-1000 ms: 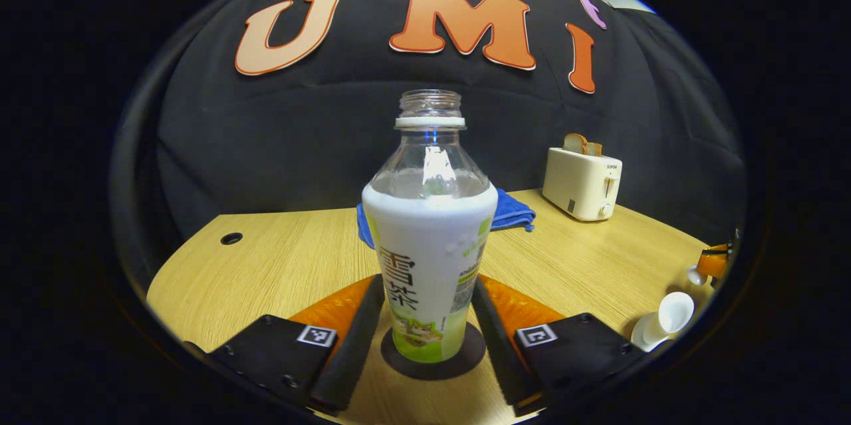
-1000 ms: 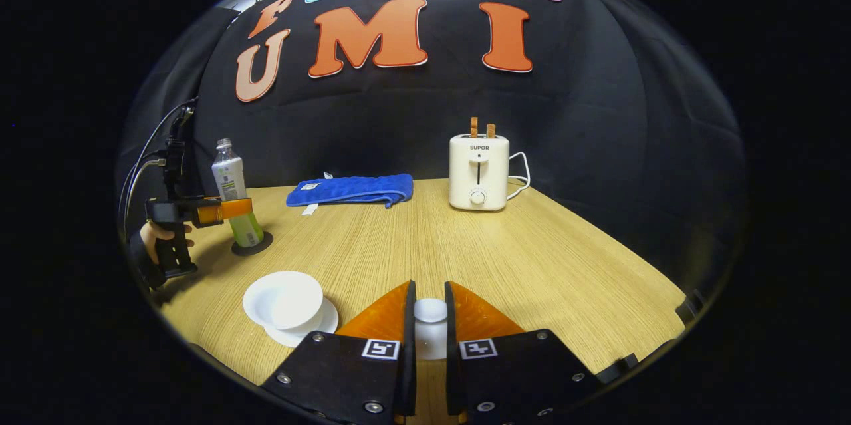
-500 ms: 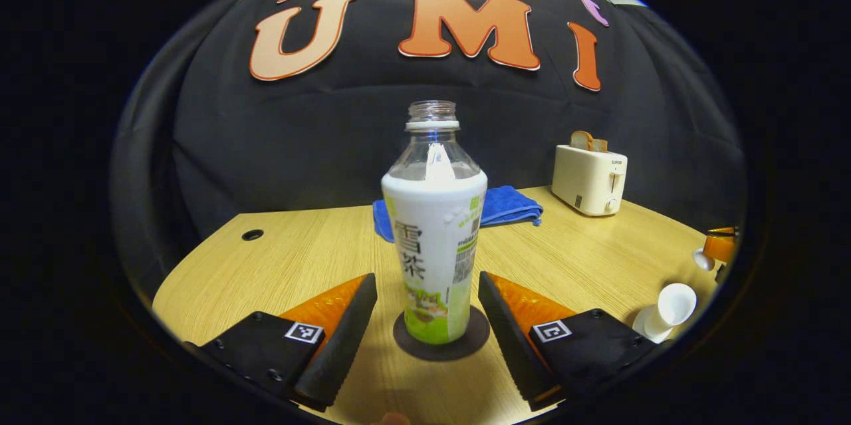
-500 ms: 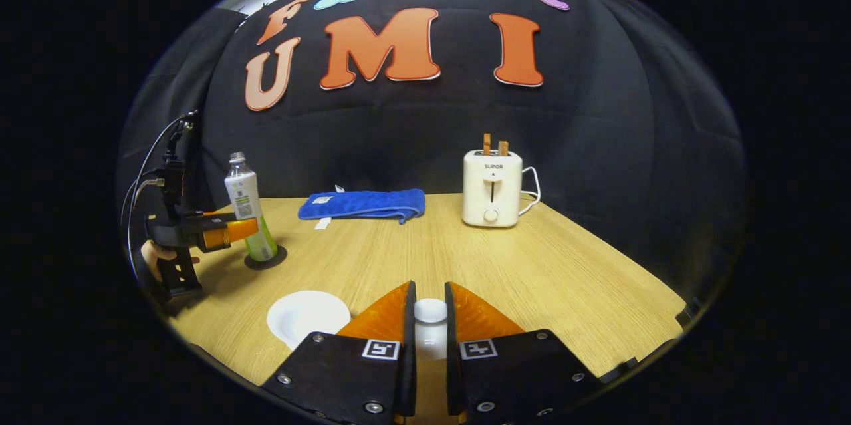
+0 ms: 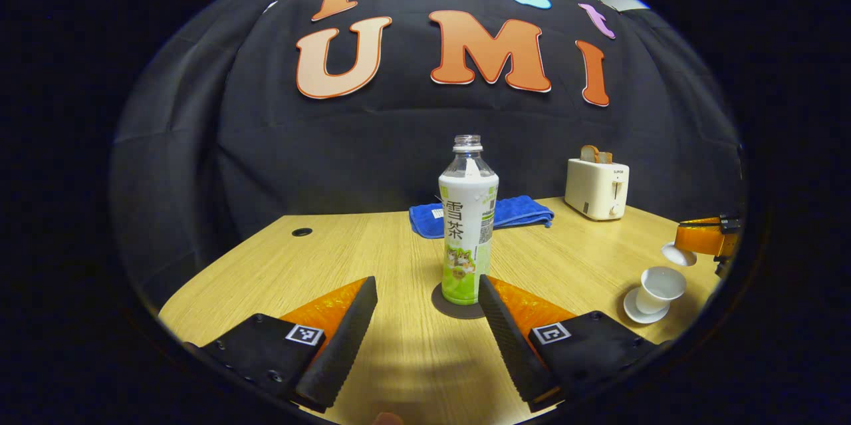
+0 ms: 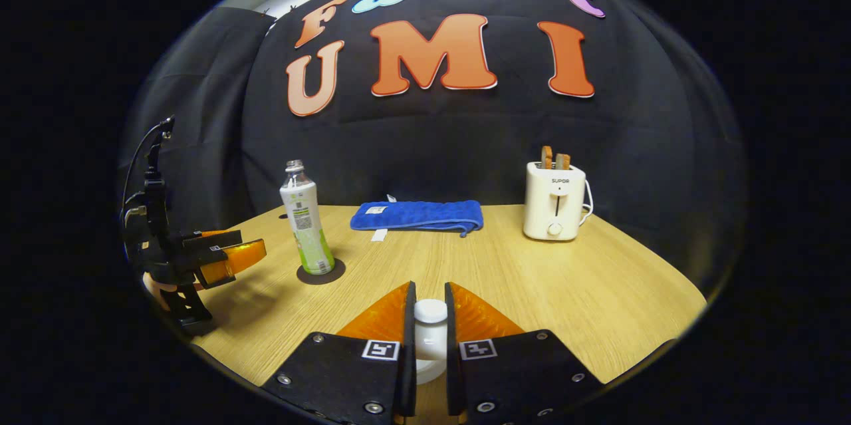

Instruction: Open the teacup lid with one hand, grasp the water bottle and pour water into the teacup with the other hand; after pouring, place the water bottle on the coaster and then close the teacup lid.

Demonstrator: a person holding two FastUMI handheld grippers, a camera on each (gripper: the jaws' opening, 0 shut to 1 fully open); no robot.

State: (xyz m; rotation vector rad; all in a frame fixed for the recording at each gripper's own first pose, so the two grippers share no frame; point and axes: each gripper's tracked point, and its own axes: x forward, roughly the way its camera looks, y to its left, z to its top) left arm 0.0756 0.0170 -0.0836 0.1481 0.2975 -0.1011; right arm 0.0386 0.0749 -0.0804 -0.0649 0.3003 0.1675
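Water bottle (image 5: 468, 225): upright on the dark round coaster (image 5: 459, 302) on the wooden worktop (image 5: 372, 252). Uncapped, clear neck and shoulder, white wrap label shading to green at the base, with printed characters and a small picture. Landmark for all positions below.

Left hand-held gripper (image 5: 425, 335): jaws spread wide, nothing between them, fingertips just short of the bottle on either side of the coaster, not touching. From the right gripper view it sits left of the bottle (image 6: 306, 222), gripped by a hand (image 6: 163, 285).

Right hand-held gripper (image 6: 429, 338): jaws drawn in tight on the white teacup lid (image 6: 430, 335), both fingers pressing its knob. Seen in the left gripper view, this lid (image 5: 678, 254) hangs above the teacup.

Teacup (image 5: 658, 286): white, uncovered, on its white saucer (image 5: 638, 312), right of the bottle, well apart.

Behind the bottle: folded blue towel (image 5: 492, 212). Right of that: cream toaster (image 5: 596, 189) with bread slices in its slots.
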